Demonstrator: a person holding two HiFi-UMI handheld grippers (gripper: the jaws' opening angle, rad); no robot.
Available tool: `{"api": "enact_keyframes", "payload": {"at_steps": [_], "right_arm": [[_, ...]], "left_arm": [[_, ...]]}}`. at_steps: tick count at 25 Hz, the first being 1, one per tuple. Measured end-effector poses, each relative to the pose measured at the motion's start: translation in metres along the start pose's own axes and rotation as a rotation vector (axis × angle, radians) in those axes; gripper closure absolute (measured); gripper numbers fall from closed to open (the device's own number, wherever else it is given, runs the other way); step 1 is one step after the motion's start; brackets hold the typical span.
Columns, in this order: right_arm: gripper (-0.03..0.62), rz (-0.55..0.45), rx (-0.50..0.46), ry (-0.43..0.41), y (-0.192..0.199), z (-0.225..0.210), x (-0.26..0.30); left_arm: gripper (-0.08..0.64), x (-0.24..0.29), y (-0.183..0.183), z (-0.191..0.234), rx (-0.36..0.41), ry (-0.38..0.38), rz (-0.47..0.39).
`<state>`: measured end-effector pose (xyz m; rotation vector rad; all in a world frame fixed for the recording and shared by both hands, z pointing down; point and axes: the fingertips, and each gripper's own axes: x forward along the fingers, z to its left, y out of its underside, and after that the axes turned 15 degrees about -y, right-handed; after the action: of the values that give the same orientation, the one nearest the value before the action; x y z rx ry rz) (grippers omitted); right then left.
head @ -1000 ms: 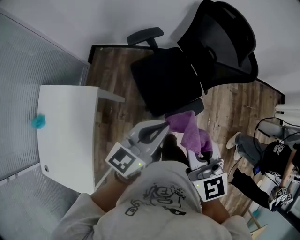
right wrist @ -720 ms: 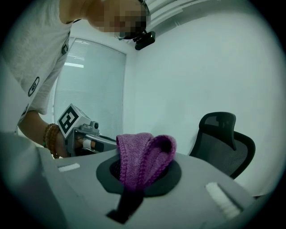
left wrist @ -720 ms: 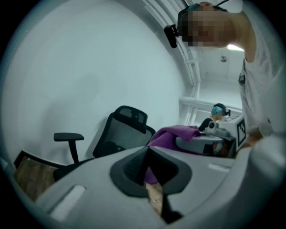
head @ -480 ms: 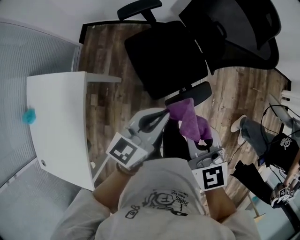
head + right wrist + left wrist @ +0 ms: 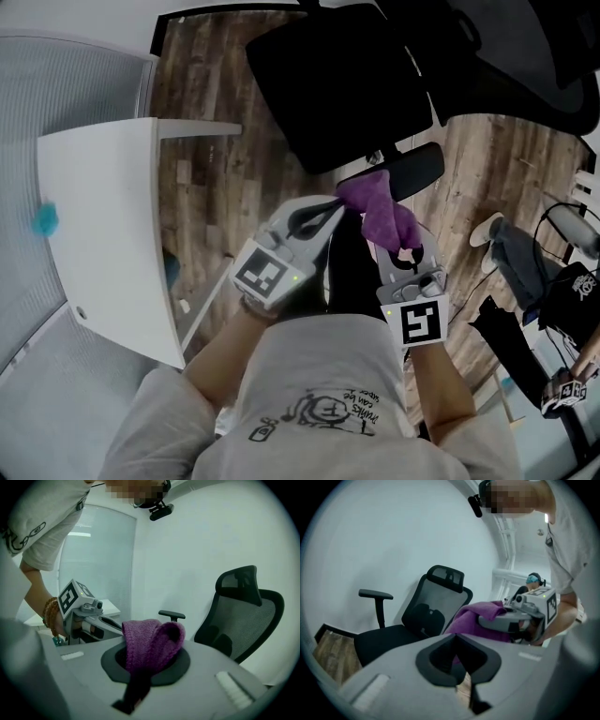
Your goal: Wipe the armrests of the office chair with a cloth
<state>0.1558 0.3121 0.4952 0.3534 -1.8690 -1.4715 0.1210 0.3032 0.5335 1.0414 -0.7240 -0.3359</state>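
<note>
The black office chair (image 5: 337, 84) fills the top of the head view, its near armrest (image 5: 403, 172) angled just beyond my grippers. A purple cloth (image 5: 380, 214) bunches out of my right gripper (image 5: 392, 230), which is shut on it, and its top edge touches that armrest. My left gripper (image 5: 330, 214) is shut, its tips against the cloth's left side. The right gripper view shows the cloth (image 5: 150, 641) looped between the jaws of the right gripper (image 5: 140, 677), with the far armrest (image 5: 172, 615) behind. In the left gripper view, the cloth (image 5: 476, 616) lies beyond the left gripper (image 5: 459, 667).
A white table (image 5: 103, 244) stands at the left with a small teal object (image 5: 44, 218) on it. A seated person's legs and shoe (image 5: 511, 248) are at the right, over wood floor (image 5: 216, 84). White walls stand behind the chair.
Both grippers have moved forward with the cloth, closing on the near armrest; the cloth now touches it. The chair has shifted up in the head view.
</note>
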Motion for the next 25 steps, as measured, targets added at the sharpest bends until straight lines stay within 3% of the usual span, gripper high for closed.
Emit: {"api": "enact_keyframes", "payload": {"at_steps": [3, 8, 12, 20, 25], "right_arm": [[0.568, 0.020, 0.005, -0.003, 0.025, 0.000, 0.008], [0.568, 0.168, -0.027, -0.044, 0.083, 0.007, 0.023], [0.568, 0.218, -0.034, -0.076, 0.126, 0.016, 0.043], [0.567, 0.202, -0.067, -0.095, 0.129, 0.015, 0.046], [0.568, 0.252, -0.143, -0.059, 0.127, 0.010, 0.041]], "left_arm": [[0.560, 0.007, 0.019, 0.005, 0.001, -0.009, 0.020], [0.560, 0.018, 0.050, 0.011, 0.017, -0.013, 0.034], [0.560, 0.016, 0.067, 0.012, 0.002, -0.032, 0.054], [0.560, 0.018, 0.079, 0.011, 0.004, -0.041, 0.088], [0.560, 0.019, 0.084, 0.010, 0.007, -0.043, 0.094]]}}
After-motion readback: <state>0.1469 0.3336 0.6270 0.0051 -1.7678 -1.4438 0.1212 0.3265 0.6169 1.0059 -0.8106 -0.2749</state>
